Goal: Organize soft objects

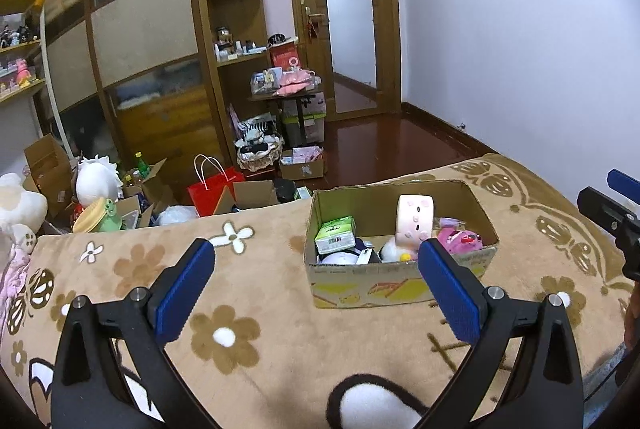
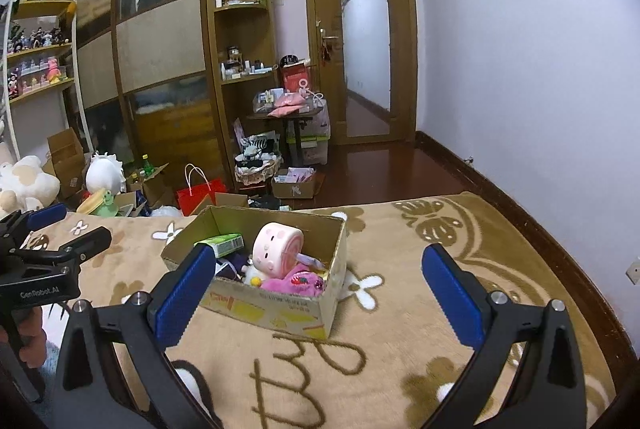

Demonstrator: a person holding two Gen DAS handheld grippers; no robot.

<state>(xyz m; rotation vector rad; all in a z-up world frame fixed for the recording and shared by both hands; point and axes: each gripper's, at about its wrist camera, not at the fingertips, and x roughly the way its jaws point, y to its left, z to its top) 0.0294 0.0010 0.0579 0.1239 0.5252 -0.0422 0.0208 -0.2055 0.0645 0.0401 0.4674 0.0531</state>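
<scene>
2 plush toys (image 2: 276, 255) in corrugated box (image 2: 276, 313)

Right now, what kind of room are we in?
Probably a bedroom at home. A flowery blanket covers what looks like a bed, a big wooden wardrobe stands by the door, and plush toys fill a cardboard box.

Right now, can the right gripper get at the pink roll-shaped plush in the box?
Probably yes: the right gripper is open, the cardboard box has no lid, and the pink plush sits on top, uncovered.
</scene>
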